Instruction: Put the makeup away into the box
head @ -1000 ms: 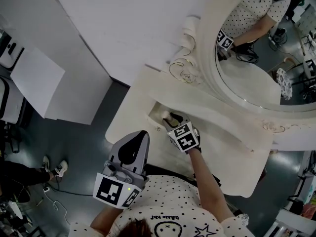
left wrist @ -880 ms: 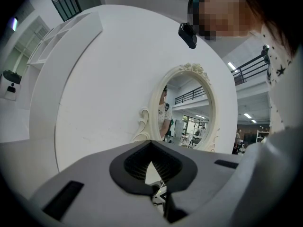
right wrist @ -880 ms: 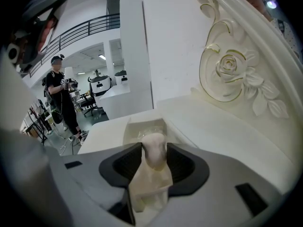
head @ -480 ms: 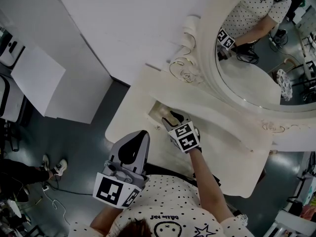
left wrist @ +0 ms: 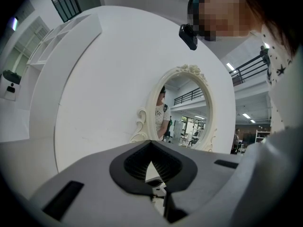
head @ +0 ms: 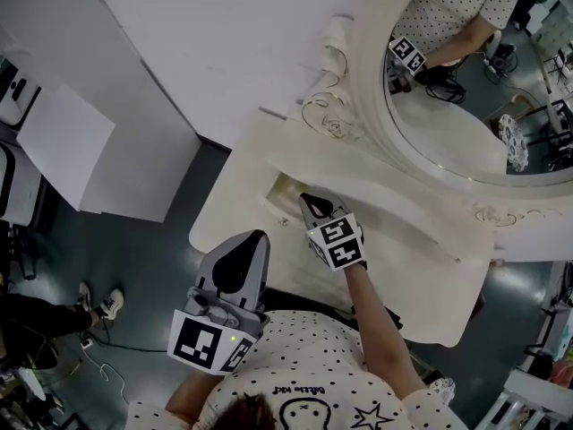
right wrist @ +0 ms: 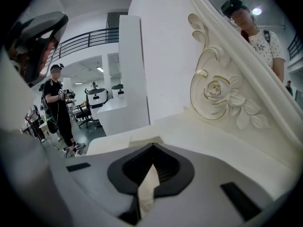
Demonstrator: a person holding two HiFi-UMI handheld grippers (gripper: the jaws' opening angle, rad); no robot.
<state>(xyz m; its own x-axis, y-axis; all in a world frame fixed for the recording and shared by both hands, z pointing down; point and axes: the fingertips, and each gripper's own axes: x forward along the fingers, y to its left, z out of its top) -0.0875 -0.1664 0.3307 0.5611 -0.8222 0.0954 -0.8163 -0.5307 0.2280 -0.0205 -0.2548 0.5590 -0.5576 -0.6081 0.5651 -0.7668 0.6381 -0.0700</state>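
Observation:
A cream box (head: 285,189) lies open as a recess at the left end of the cream vanity table (head: 421,276); I cannot make out its contents. My right gripper (head: 306,201) hovers just above the box's near side, tilted down. Its jaws have just closed to a point, with nothing between them. In the right gripper view the right gripper (right wrist: 152,146) points over the box's edge (right wrist: 142,139). My left gripper (head: 240,256) is shut and empty, held level near my body, off the table's front edge. In its own view the left gripper (left wrist: 150,143) faces the mirror (left wrist: 187,110). No makeup is visible.
An oval mirror (head: 466,106) with a carved rose frame (head: 327,119) stands at the back of the table and reflects my right arm. White partition panels (head: 224,43) rise behind it. A person (right wrist: 59,103) stands far off on the grey floor (head: 143,267).
The right gripper's jaws, apart over the box in the earlier frames, are now shut, and the gripper has lifted slightly. The left gripper has stayed where it was.

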